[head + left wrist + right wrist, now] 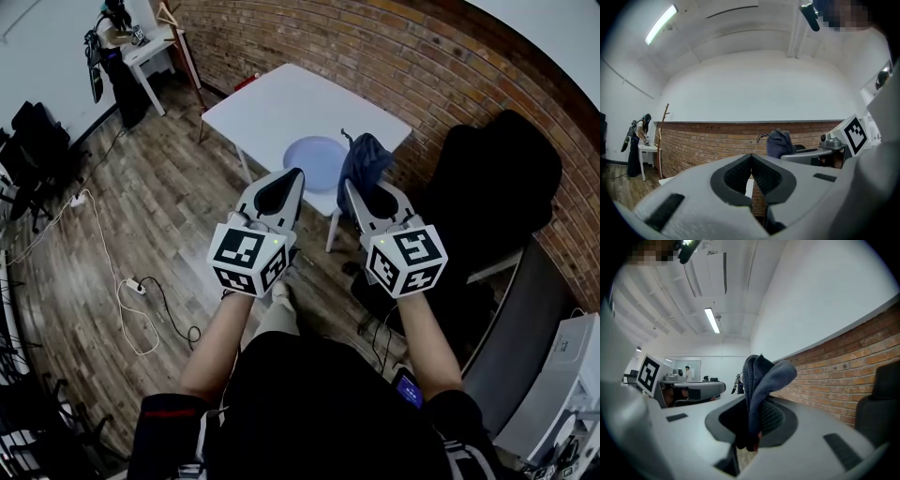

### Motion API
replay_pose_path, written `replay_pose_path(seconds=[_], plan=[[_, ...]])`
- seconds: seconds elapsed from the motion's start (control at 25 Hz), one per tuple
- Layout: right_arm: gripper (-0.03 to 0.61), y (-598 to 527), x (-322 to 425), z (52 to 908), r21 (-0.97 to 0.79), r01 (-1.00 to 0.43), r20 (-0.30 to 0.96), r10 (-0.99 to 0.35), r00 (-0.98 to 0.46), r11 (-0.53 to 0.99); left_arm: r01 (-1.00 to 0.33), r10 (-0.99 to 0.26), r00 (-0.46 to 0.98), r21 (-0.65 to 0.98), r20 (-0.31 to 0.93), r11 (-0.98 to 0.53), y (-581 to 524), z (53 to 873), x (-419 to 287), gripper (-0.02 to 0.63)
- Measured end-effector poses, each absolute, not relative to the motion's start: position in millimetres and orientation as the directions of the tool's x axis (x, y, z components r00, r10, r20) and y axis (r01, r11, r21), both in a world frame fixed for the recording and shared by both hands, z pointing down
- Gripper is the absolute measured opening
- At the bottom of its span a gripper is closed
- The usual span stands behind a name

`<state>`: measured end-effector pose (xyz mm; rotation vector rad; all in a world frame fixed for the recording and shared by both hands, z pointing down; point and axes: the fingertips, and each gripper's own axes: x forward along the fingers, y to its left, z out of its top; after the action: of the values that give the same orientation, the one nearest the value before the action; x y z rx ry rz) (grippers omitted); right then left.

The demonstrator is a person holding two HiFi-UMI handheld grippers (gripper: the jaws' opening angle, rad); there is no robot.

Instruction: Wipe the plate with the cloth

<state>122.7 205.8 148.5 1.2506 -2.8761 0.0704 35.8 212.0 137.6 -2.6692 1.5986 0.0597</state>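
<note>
Cloth (761,380) hung pinched in the right gripper (351,187). Level beside it, the left gripper (296,176) was closed on nothing. The plate (315,161) lay on the table (281,98) beyond both tips.

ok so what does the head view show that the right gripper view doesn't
Only the head view: the blue plate on the white table, and the wooden floor with cables lying on it.
Only the right gripper view: the ceiling light, and a close look at the right claw clamped shut on the cloth.
Both: the cloth in the right claw, the left claw beside it, and the brick wall.
</note>
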Motion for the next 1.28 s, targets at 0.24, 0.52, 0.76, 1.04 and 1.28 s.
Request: replay_pose_path(seconds=[0.24,0.52,0.76,1.04,1.28], plan=[[0.061,192.6,110.2,150.3,-0.034,-0.725,0.025,-0.725,-0.688,0.688,-0.88,-0.88,0.474,-0.005,-0.037,-0.475,193.9,143.3,26.8,0.018],[0.061,168.8,93.2,147.5,-0.033,-0.722,0.022,-0.722,-0.692,0.691,-0.879,-0.878,0.478,-0.007,-0.033,-0.478,169.8,143.2,12.6,0.018],[0.061,143.6,79.6,150.2,-0.038,-0.718,0.031,-0.718,-0.696,0.695,-0.88,-0.88,0.475,0.003,-0.027,-0.475,144.1,147.3,0.8,0.018],[0.061,110.3,68.6,156.2,-0.039,-0.713,0.046,-0.712,-0.701,0.7,-0.884,-0.884,0.467,0.017,-0.014,-0.468,108.7,153.9,-9.8,0.018],[0.061,78.3,58.5,155.4,-0.05,-0.715,0.052,-0.713,-0.699,0.697,-0.882,-0.883,0.47,0.02,-0.002,-0.47,78.8,153.7,-21.5,0.018]])
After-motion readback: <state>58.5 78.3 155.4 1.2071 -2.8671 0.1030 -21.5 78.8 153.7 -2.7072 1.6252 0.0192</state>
